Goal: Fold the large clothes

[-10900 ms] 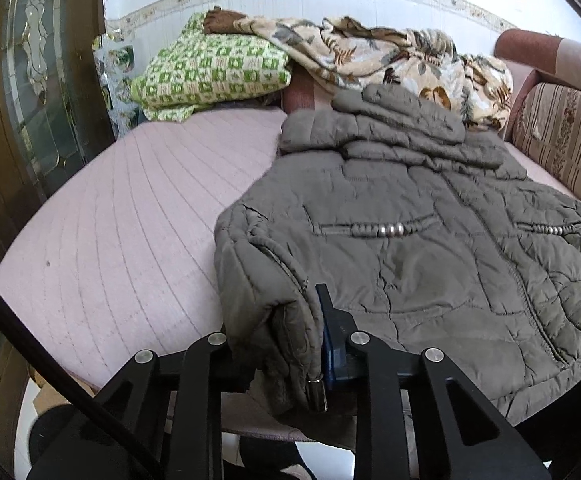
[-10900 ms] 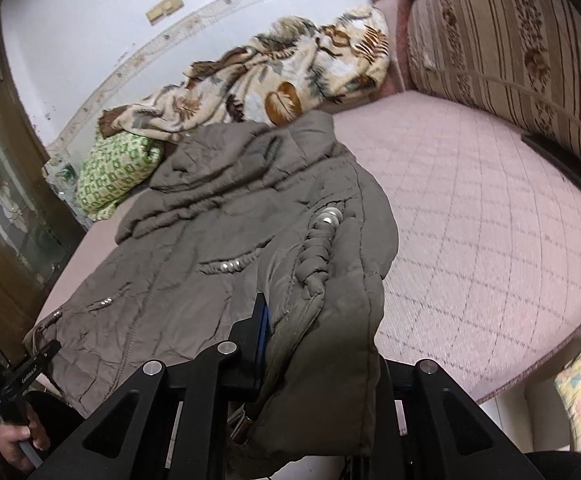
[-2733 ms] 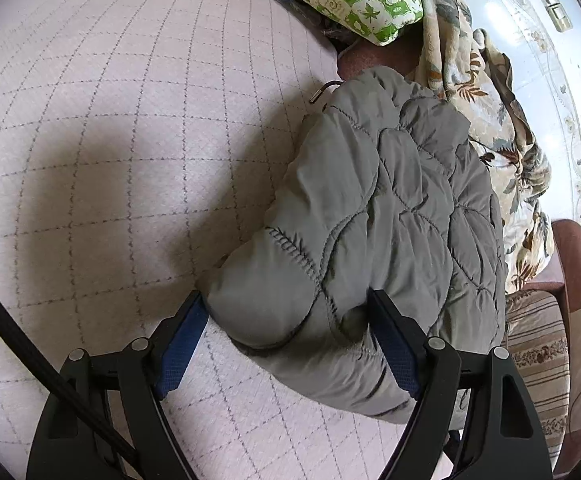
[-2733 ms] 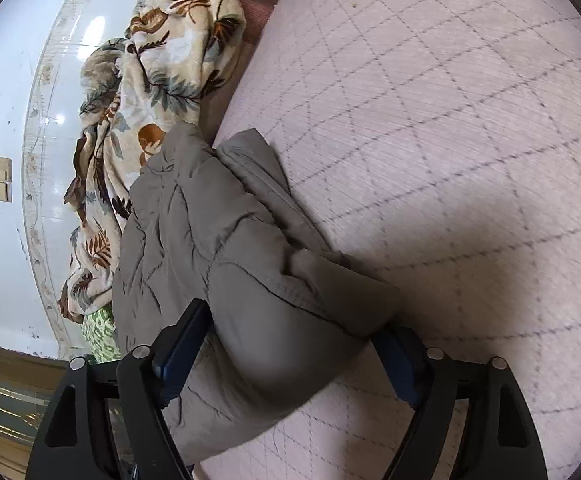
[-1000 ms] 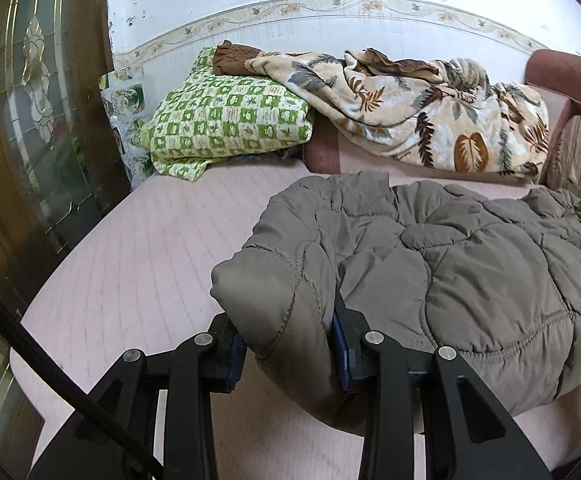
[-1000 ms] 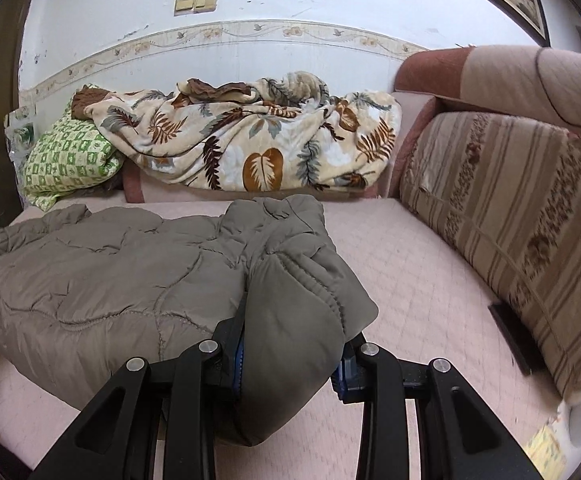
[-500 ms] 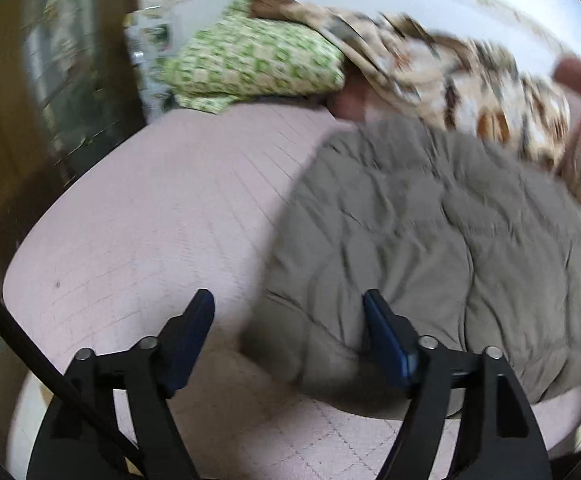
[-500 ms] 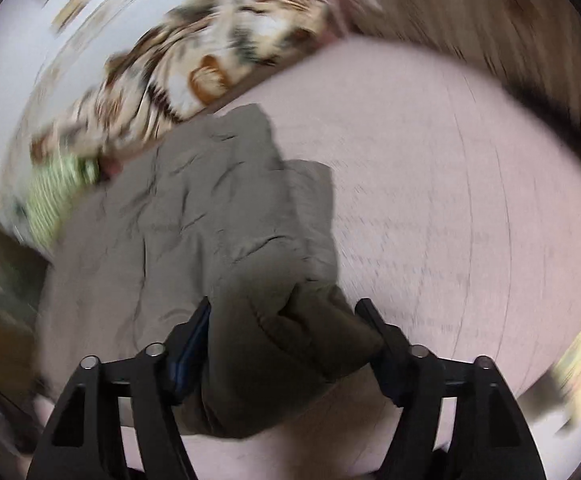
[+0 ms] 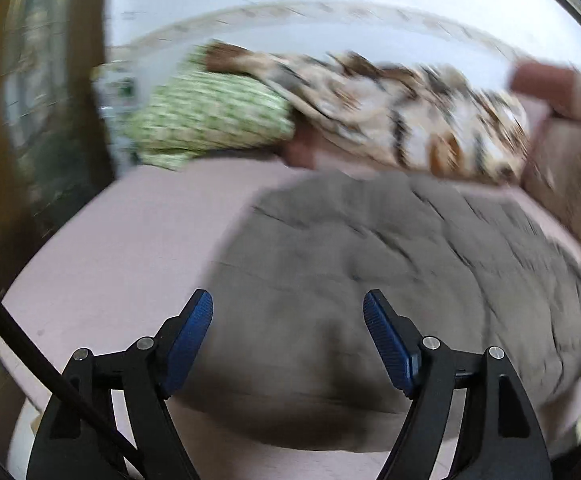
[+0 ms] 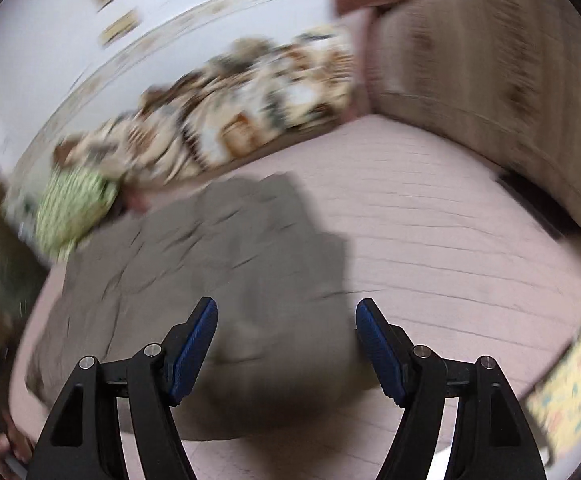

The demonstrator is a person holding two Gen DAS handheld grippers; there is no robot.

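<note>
A grey-brown quilted jacket (image 9: 370, 264) lies folded on the pink quilted mattress (image 9: 130, 232). My left gripper (image 9: 288, 310) stands open above the jacket's near left end, its blue pads (image 9: 188, 340) apart from the cloth. In the right wrist view the same jacket (image 10: 218, 248) spreads to the left, and my right gripper (image 10: 286, 312) is open over its near right corner. Nothing is pinched between either pair of fingers. Both views are smeared by motion.
A green checked pillow (image 9: 206, 116) and a leaf-patterned blanket (image 9: 402, 120) lie along the back wall. A striped sofa back (image 10: 490, 80) borders the mattress (image 10: 430, 240) on the right. A dark wooden door (image 9: 30, 120) stands at the left. A yellow patterned cushion (image 10: 570, 392) sits below the mattress edge.
Both grippers were shut on the jacket's folded ends a second ago; they have let go, opened wide and pulled back a little. The jacket now rests flat on the mattress.
</note>
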